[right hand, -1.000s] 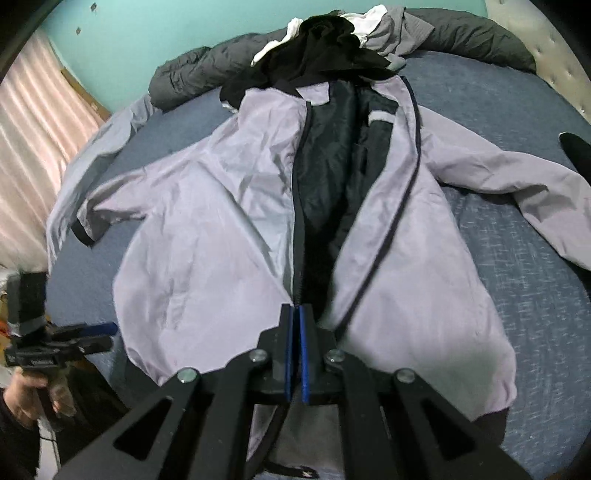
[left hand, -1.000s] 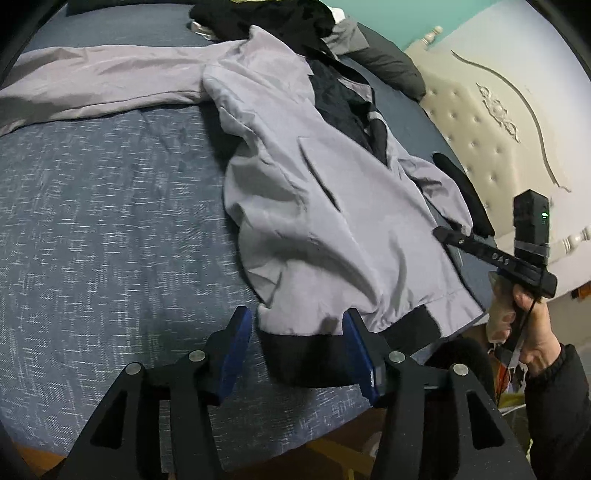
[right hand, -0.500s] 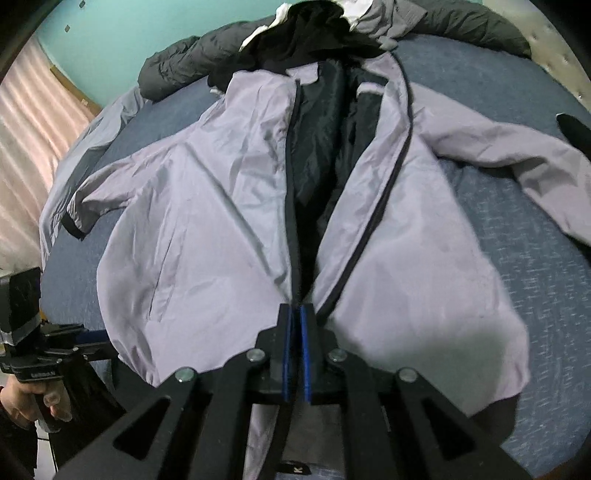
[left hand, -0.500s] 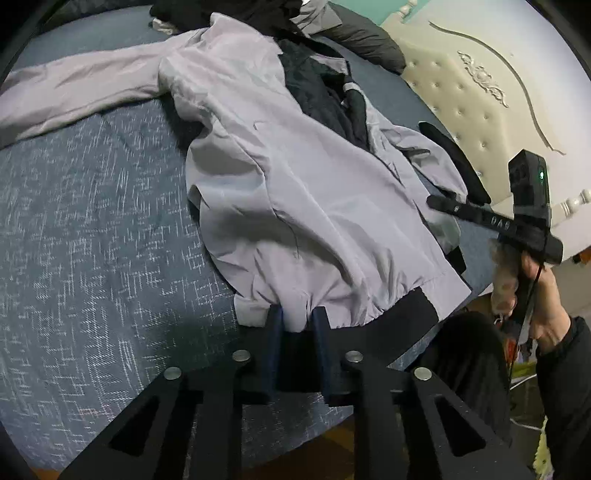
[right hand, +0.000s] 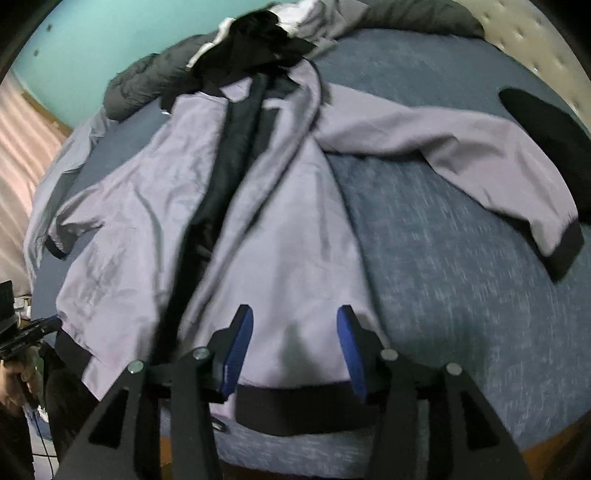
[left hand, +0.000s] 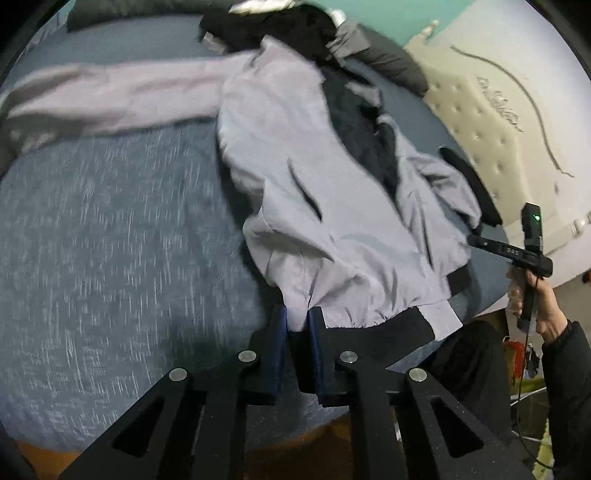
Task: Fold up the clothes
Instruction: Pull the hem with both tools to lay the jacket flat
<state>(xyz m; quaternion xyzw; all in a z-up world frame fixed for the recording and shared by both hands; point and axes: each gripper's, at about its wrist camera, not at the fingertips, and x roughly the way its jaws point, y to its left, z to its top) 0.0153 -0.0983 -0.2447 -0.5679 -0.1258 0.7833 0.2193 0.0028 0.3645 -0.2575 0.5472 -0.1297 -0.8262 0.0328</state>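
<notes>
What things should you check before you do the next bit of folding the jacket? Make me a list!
1. Left hand-held gripper pinching the jacket hem: ok, the black band sits between its nearly closed pads.
2. Right hand-held gripper gripping the hem: not ok, its jaws are opening and the pads stand clear of the cloth between them.
3. Jacket front closed: not ok, the dark lining shows down the middle.
4. Sleeves spread out: ok, both lie out to the sides on the bed.
5. Room to fold: cannot tell, a pile of other clothes sits at the collar.
</notes>
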